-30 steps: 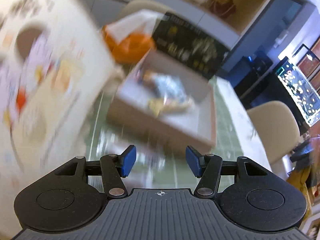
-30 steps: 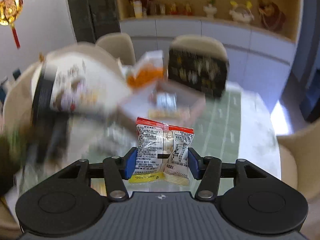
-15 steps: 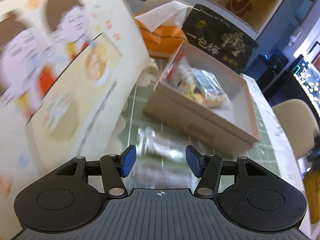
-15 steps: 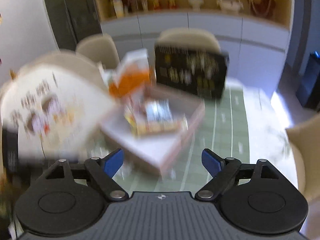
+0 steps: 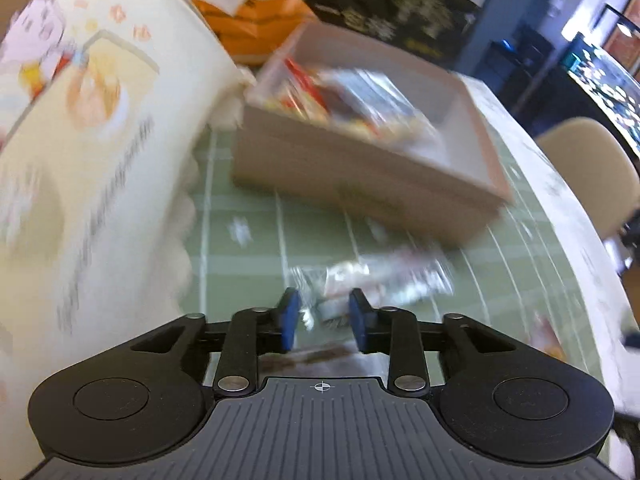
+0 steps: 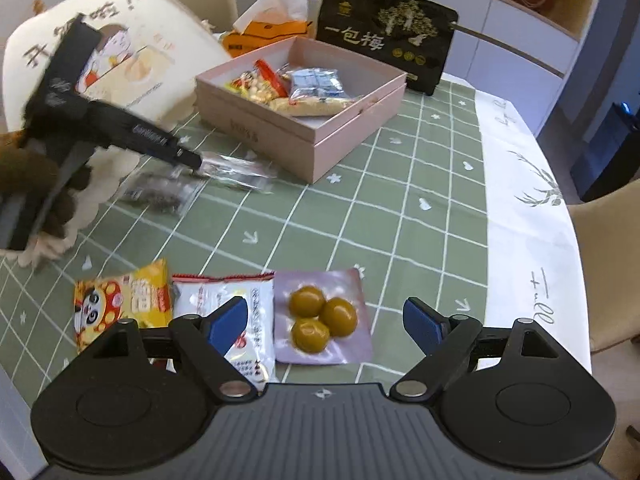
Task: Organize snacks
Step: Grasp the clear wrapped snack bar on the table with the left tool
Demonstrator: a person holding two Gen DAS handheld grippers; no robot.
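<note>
Between the blue pads of the left tongs (image 5: 323, 318), in the left wrist view, lies the near end of a clear, silvery snack packet (image 5: 376, 280) resting on the green checked counter (image 5: 248, 216). The jaws stand narrowly apart on either side of that end; motion blur hides whether the pads touch it, so a grip cannot be confirmed. Beyond the tongs sits the pink box (image 5: 360, 184), with blurred snack packs inside. To the left rises a cream cushion (image 5: 92, 128) printed with a cartoon figure.

From the right wrist view, the right tongs (image 6: 325, 322) are spread wide and hold nothing. Just below and between their pads lies a purple pouch of three yellow-green balls (image 6: 322, 318). The left pad overlaps a white red-edged packet (image 6: 236, 312), and a yellow packet (image 6: 120, 300) lies further left. Well ahead and to the left, the left tongs (image 6: 196, 160) reach down to the clear packet (image 6: 236, 170), beside a second see-through packet (image 6: 160, 192). Behind that stands the pink box (image 6: 344, 136) holding several snacks, with a black bag (image 6: 386, 36) and an orange tissue pack (image 6: 268, 28) beyond it.
</note>
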